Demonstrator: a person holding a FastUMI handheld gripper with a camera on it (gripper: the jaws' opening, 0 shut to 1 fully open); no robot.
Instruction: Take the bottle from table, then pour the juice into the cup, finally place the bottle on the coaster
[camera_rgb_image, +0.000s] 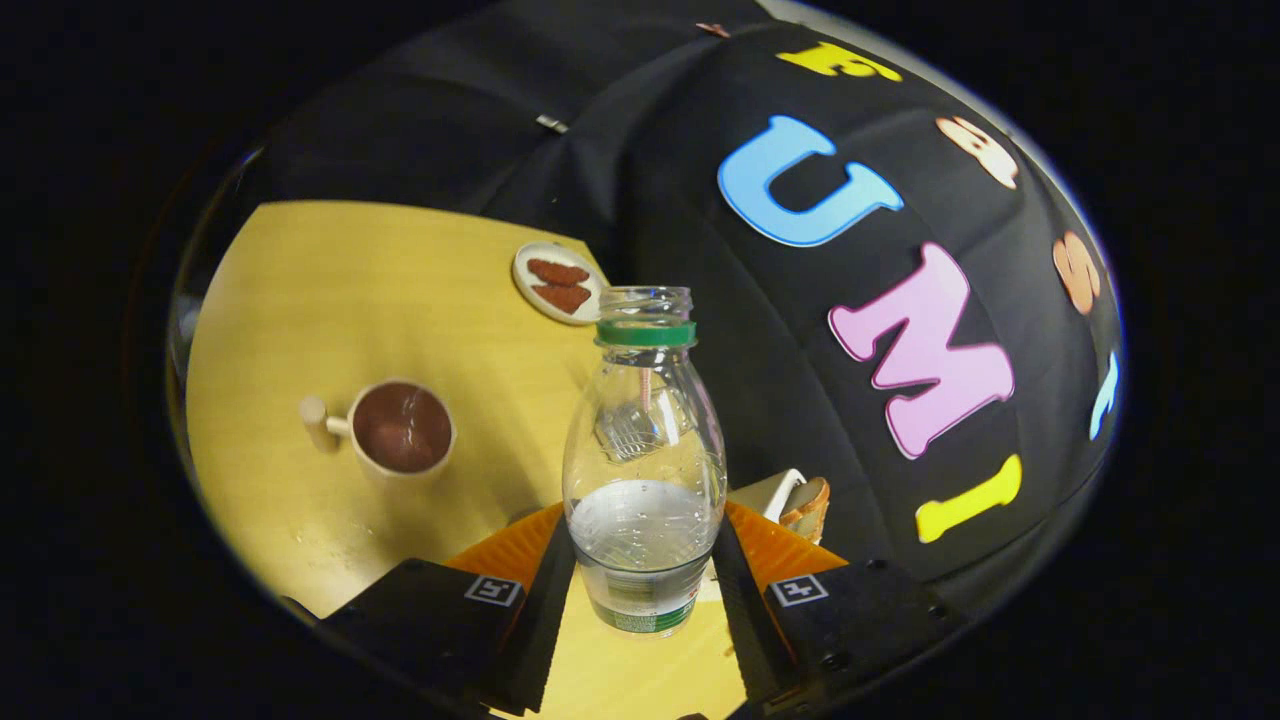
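Gripper view: nearest the camera, the gripper (643, 590) sat at bottom centre of the frame, fingers closed in on the lower body of the bottle (644, 470), one pressing each side. The bottle was held upright, cap off, green neck ring showing, clear liquid filling about the lower third. It looked lifted off the table (300, 300), though I couldn't tell the clearance.

The cup (403, 428) sat left of centre, beyond and to the left of the fingers, handle pointing left. Its inside looked dark brown; whether that was liquid or glaze I couldn't tell.

The coaster (558, 283), assuming it's the round disc with red-brown patches, was in the upper middle of the frame, close to the table's far edge, well apart from the cup.

Progress, my read: pick done. Pour either done or pending; the level in the bottle doesn't settle it. Placing on the coaster was left.

Room: open tabletop between cup and coaster, nothing in the path. The coaster was tight to the far edge with the booth wall (850, 400) just behind, so little margin there. Some pale and tan object (795, 500) sat just right of the bottle, near the wall.
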